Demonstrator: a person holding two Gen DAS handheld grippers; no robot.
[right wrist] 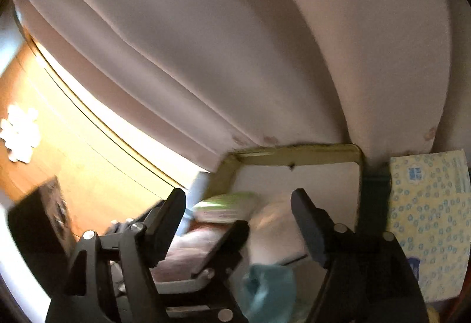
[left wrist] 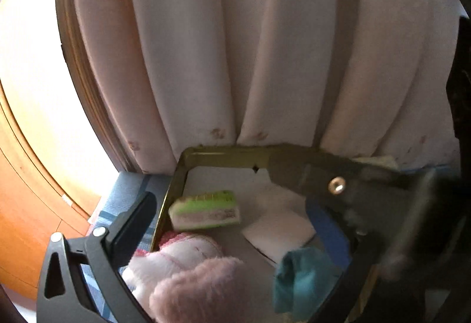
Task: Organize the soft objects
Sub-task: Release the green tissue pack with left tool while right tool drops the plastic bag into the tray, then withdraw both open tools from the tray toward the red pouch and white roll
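Left wrist view: left gripper (left wrist: 235, 223) fingers spread wide, grasping nothing, over gold-rimmed tray (left wrist: 188, 158) at lower center holding green-white sponge (left wrist: 206, 209), pink fluffy cloth (left wrist: 191, 279), teal cloth (left wrist: 300, 276). Right wrist view: right gripper (right wrist: 238, 205) fingers released, empty, above same tray.

Ahead of the grippers hangs a pale pink pleated curtain (left wrist: 235, 43), filling most of both views. Off to their left stands an orange-brown wooden panel (left wrist: 26, 176), brightly lit. To the right gripper's right stands a yellow paper pack with blue ring print (right wrist: 429, 223).
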